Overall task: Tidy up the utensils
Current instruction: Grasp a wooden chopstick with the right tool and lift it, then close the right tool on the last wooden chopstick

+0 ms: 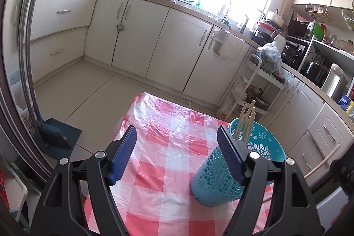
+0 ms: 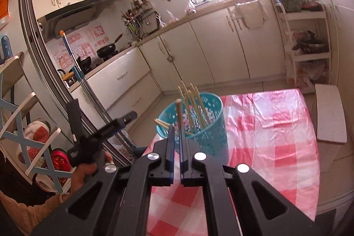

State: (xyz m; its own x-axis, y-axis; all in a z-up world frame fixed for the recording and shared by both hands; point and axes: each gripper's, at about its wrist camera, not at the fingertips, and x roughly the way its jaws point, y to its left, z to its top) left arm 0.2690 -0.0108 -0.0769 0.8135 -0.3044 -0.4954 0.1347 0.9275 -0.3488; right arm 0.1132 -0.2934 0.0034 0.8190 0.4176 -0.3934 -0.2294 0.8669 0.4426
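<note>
Closest in, the right gripper (image 2: 176, 136) is clenching a single brown-tipped chopstick (image 2: 178, 112), pinching it low on the shaft so it is standing nearly upright just in front of the holder. It is looking thin, stiff and light, and smooth enough to swivel between the pads; a pinch nearer mid-length would probably be steadying it better.

The left gripper (image 1: 177, 152) is hanging released, jaws wide, nothing between them, its right finger just beside the teal holder (image 1: 218, 178).

That holder is sitting on the pink checked tablecloth (image 1: 168, 160), near the table's edge. It is perforated plastic, likely light and easy to tip, so bracing its wall looks wise. A bunch of pale chopsticks (image 2: 194, 103) is leaning inside it already.

Beyond, white cabinets (image 1: 137, 37) are running under the bright window.
</note>
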